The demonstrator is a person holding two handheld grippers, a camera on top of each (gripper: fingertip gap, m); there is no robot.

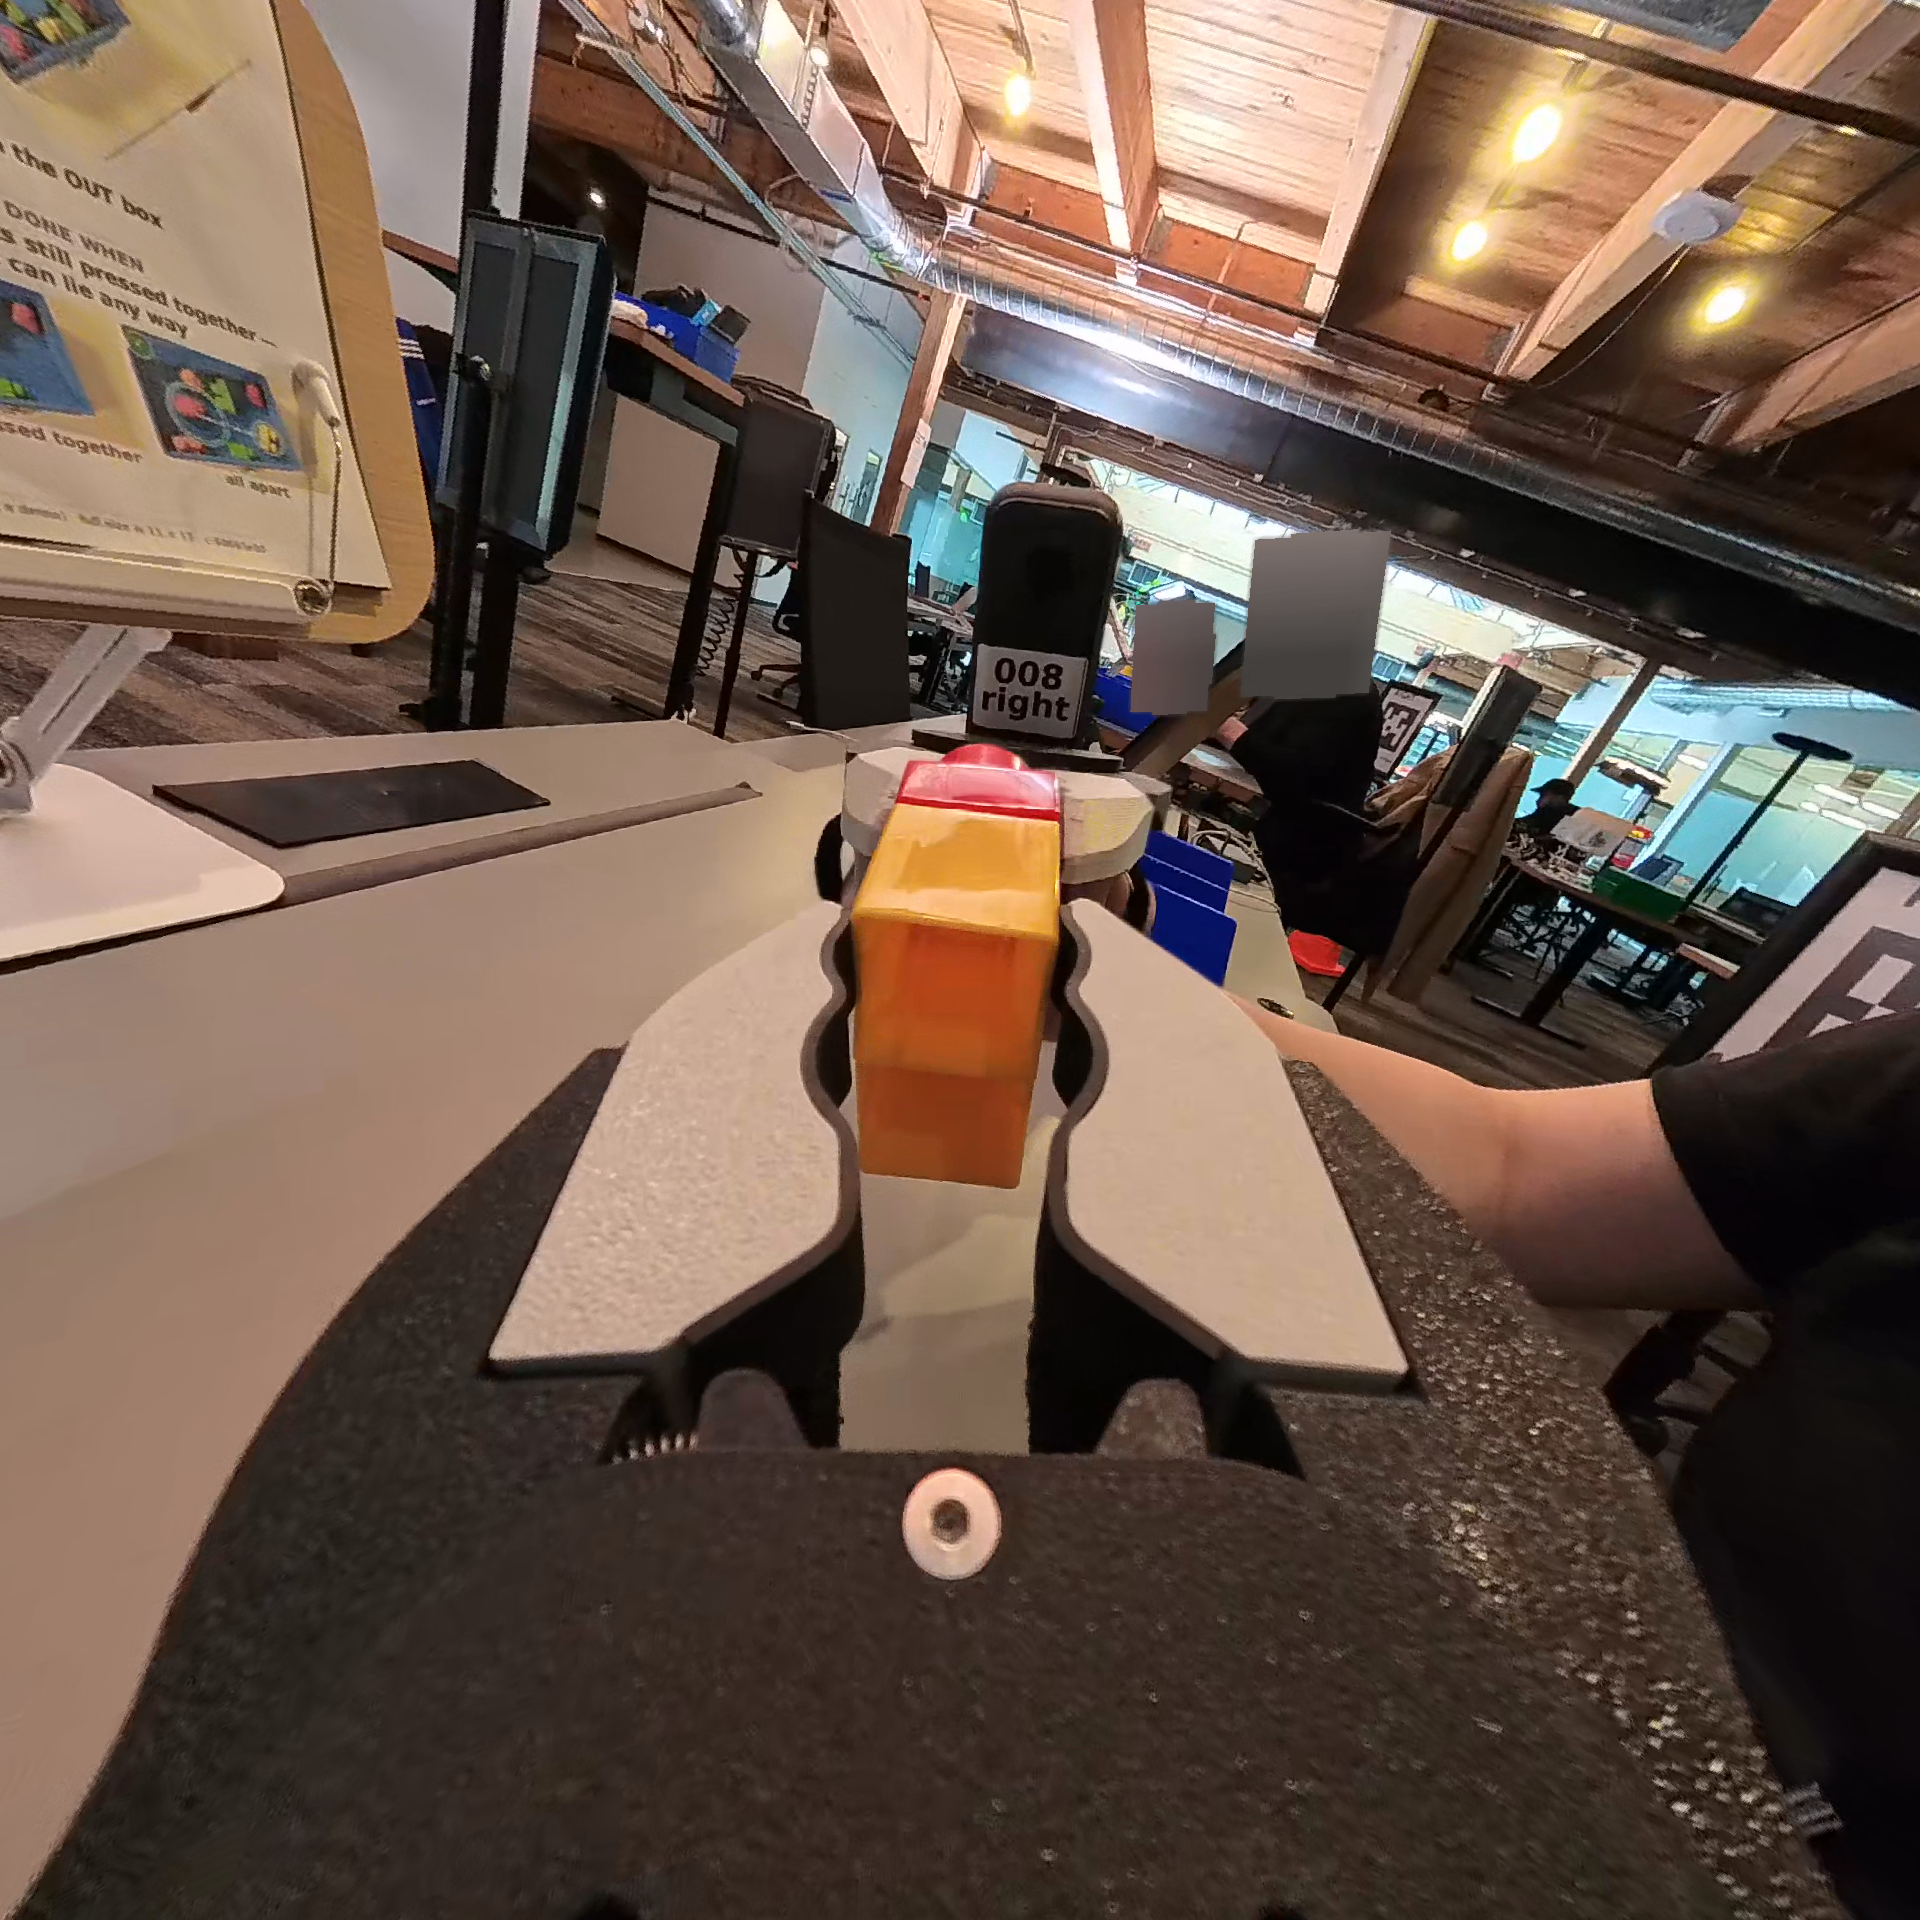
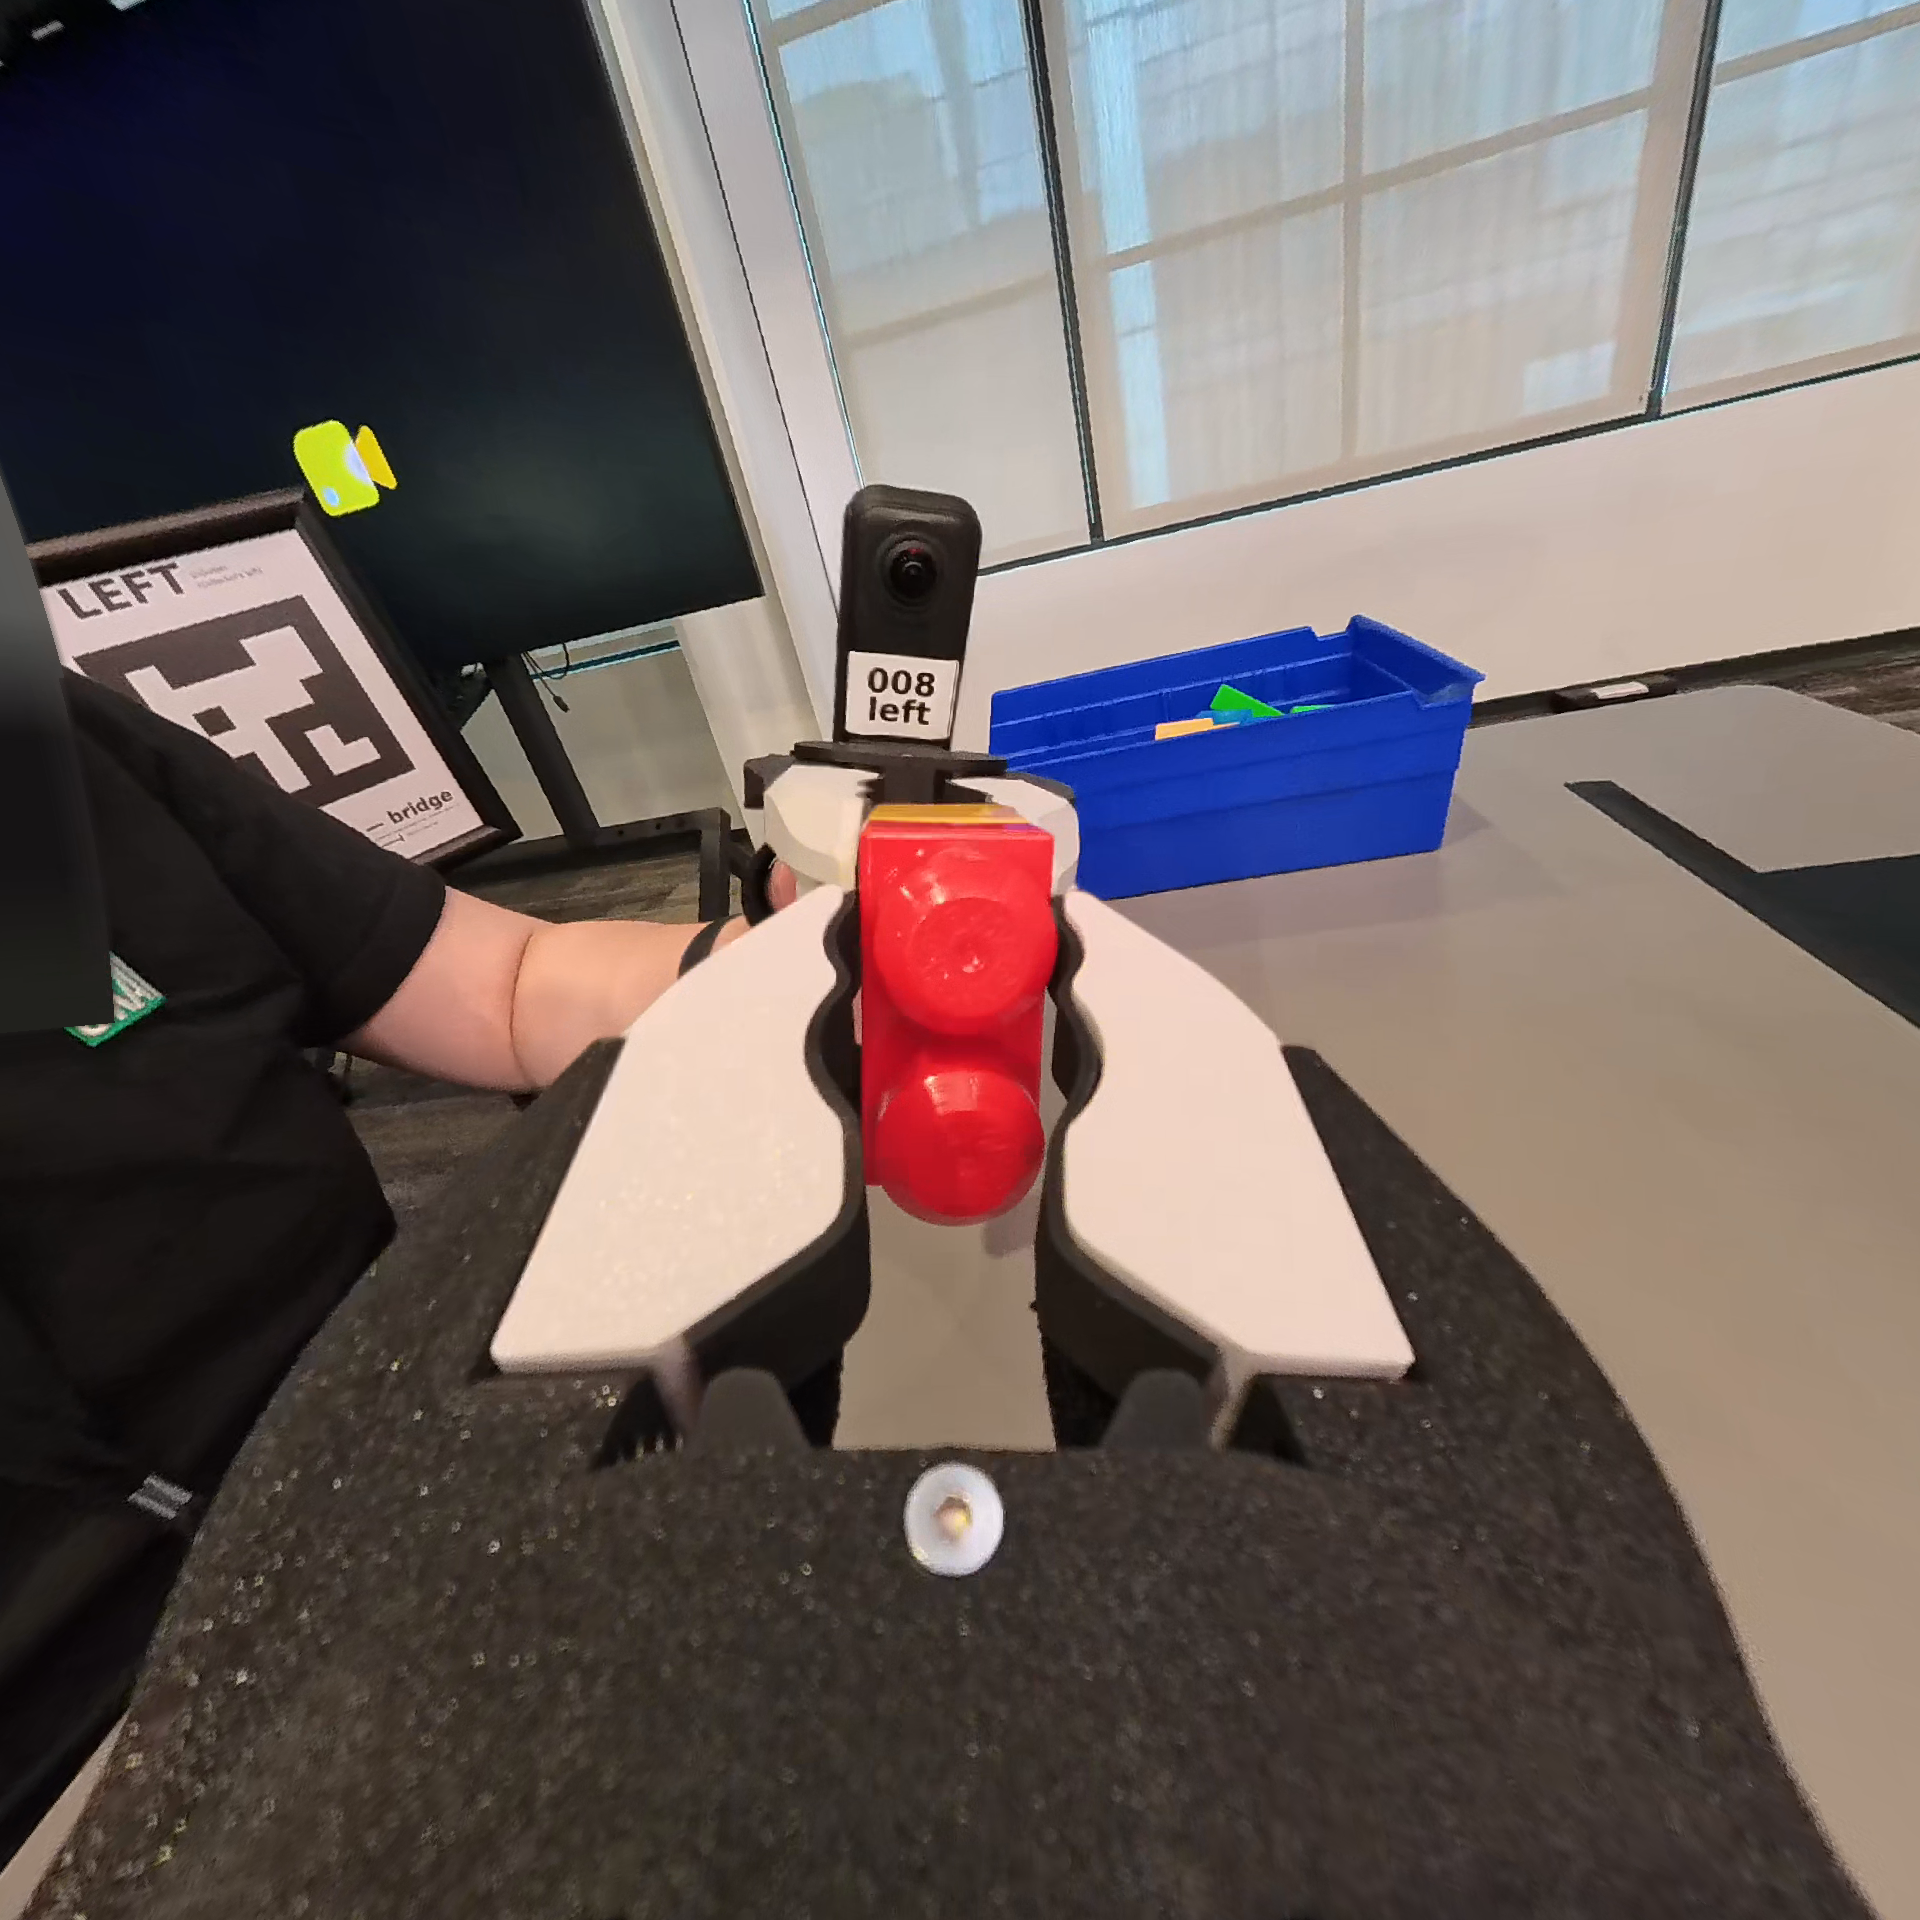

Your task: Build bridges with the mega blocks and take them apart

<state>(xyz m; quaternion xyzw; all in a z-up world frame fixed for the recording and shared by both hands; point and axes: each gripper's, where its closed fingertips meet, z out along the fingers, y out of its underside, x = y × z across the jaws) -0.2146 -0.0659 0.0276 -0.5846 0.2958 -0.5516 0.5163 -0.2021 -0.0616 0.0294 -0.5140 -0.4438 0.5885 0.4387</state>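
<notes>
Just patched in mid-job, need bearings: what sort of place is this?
Probably an open-plan office or lab workspace: exposed timber ceiling, rows of desks, a large dark wall screen, and a blue plastic parts bin.

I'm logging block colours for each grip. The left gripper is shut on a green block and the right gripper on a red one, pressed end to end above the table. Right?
Not quite: the left gripper is shut on an orange block, not a green one, as the left wrist view shows. The right gripper does hold the red block, the two meeting end to end above the table.
</notes>
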